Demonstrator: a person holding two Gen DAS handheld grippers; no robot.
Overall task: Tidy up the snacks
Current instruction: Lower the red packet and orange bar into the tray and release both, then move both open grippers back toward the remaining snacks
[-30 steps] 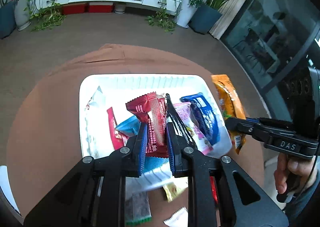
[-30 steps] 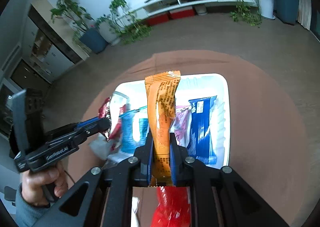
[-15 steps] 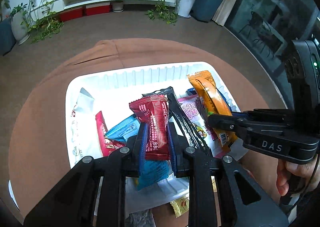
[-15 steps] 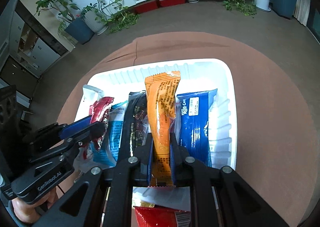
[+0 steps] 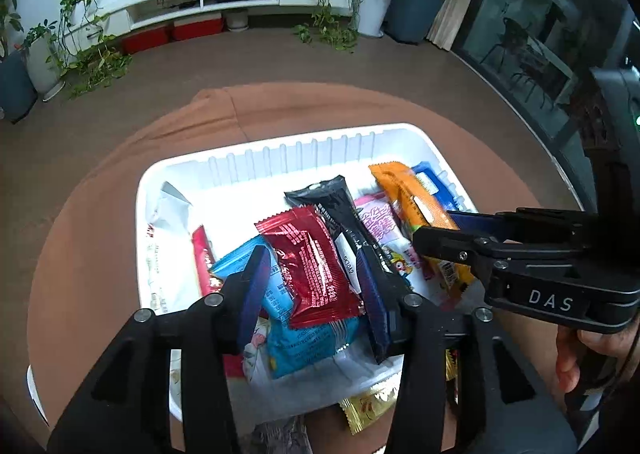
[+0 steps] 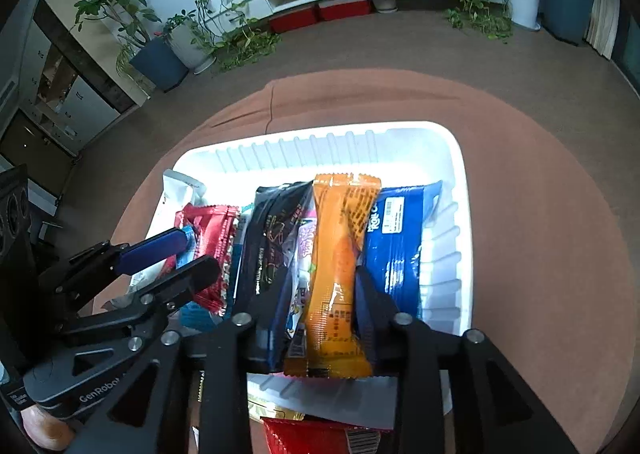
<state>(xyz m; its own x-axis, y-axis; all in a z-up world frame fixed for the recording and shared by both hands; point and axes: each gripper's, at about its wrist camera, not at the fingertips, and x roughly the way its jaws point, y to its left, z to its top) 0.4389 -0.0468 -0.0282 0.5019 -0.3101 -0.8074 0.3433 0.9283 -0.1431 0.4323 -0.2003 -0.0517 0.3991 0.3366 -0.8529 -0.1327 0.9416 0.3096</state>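
Note:
A white tray (image 5: 280, 139) (image 6: 320, 129) on the round brown table holds several snack packets. My left gripper (image 5: 314, 290) hangs low over it, its jaws opening. A red packet (image 5: 308, 258) lies loose between them on a light blue packet (image 5: 304, 338), and the pads no longer press on it. My right gripper (image 6: 322, 294) is likewise opening around an orange packet (image 6: 336, 254), which rests in the tray between a black packet (image 6: 272, 230) and a dark blue one (image 6: 396, 238). Each gripper shows in the other's view, the right gripper (image 5: 440, 228) and the left gripper (image 6: 196, 252).
Outside the tray's near edge lie a gold packet (image 5: 368, 406) and a red packet (image 6: 320, 434). A white wrapper (image 5: 168, 205) sits in the tray's far left corner. A person's hand (image 5: 572, 354) holds the right gripper's handle. Bare brown cloth (image 6: 540, 234) surrounds the tray.
Both grippers came down into the tray, each shut on its packet. Their jaws have now parted, and the red and orange packets lie loose among the others.

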